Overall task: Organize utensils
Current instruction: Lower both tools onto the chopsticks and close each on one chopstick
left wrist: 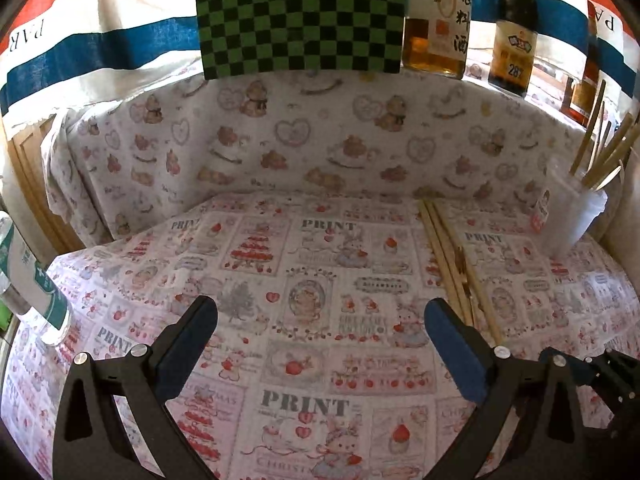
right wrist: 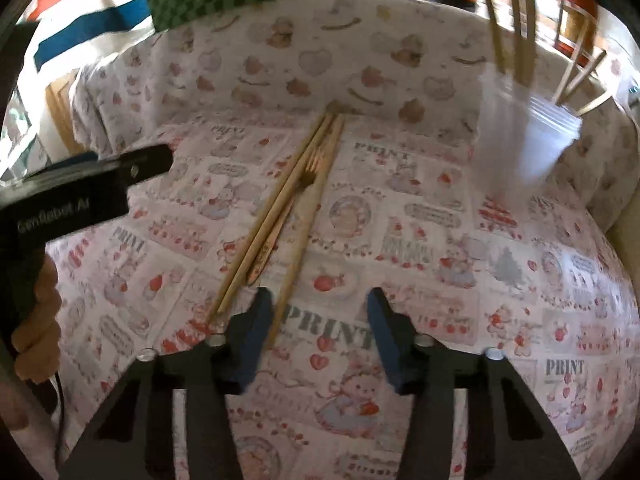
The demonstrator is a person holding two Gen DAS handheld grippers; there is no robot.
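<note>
Several wooden chopsticks (right wrist: 296,204) and a small wooden fork (right wrist: 310,168) lie in a bundle on the printed tablecloth (right wrist: 440,280). The bundle also shows in the left wrist view (left wrist: 452,260), right of centre. A clear plastic cup (right wrist: 520,152) at the back right holds more wooden utensils; it also shows in the left wrist view (left wrist: 572,216). My right gripper (right wrist: 320,336) is open and empty, its left finger just at the near ends of the chopsticks. My left gripper (left wrist: 320,344) is open and empty over the cloth, left of the bundle.
Two sauce bottles (left wrist: 436,20) (left wrist: 514,28) and a green checkered board (left wrist: 300,16) stand behind the cloth-covered back ledge (left wrist: 320,136). A water bottle (left wrist: 28,280) is at the left edge. The left gripper's body (right wrist: 80,192) and the hand holding it show in the right wrist view.
</note>
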